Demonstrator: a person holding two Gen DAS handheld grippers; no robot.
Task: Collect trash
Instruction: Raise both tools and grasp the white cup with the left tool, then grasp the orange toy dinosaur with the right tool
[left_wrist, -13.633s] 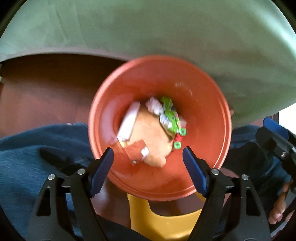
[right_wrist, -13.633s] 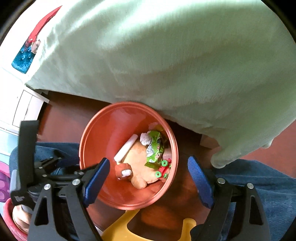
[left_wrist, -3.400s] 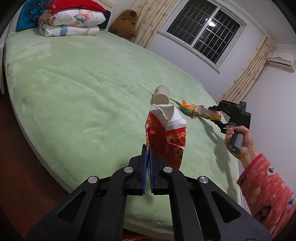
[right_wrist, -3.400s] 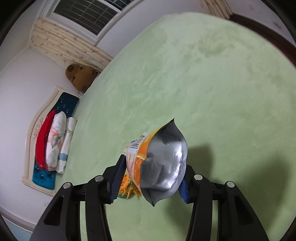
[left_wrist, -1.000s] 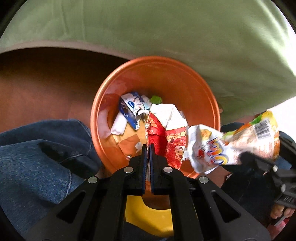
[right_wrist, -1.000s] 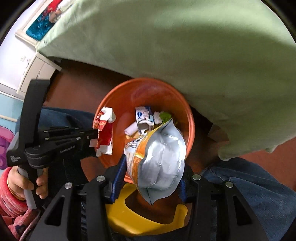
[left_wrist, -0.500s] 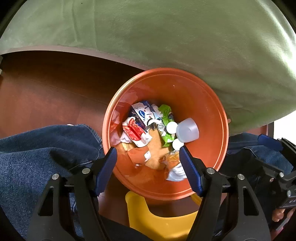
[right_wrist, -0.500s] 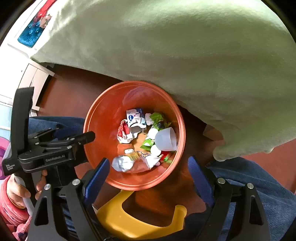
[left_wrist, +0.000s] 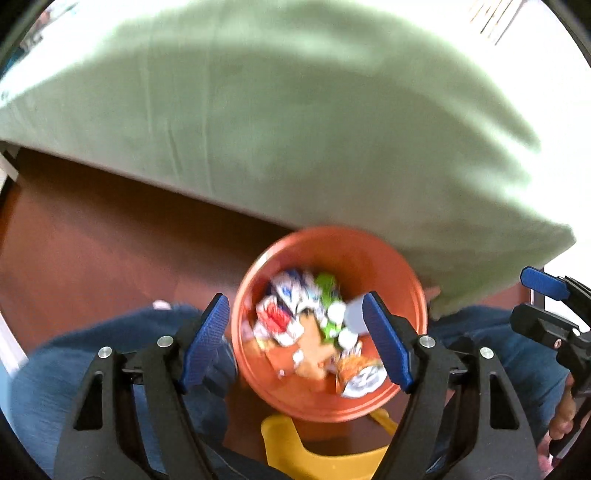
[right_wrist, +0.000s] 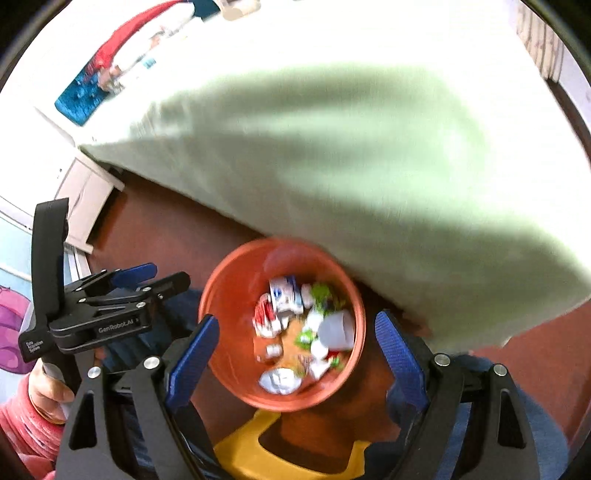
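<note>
Orange bin, left wrist view: the orange bin (left_wrist: 328, 398) sits low and central on the dark floor, tucked against the near edge of the green bed (left_wrist: 295, 122), and it's full of trash (left_wrist: 314, 328) (wrappers, a white cup, all blurred).
Left gripper: the left gripper (left_wrist: 297, 339) hangs over the bin, jaws opening, nothing between the blue pads.
Right gripper, same view: it peeks in at the far right edge, nothing held.
Bin, right wrist view: same bin, same heap, a yellow stool (right_wrist: 258, 458) just below it.
Right gripper: the right gripper (right_wrist: 297, 354) is spread wide and empty above the rim.
Left gripper, same view: out at the left, carried by a hand (right_wrist: 48, 391) in a pink sleeve.
Progress: both loads look delivered; whether more litter waits on the bed can't be told, the bed is washed out.
Change: a second ago the left clamped a red carton and the right a foil bag; both now lie in the bin, and the bin looks smaller.
</note>
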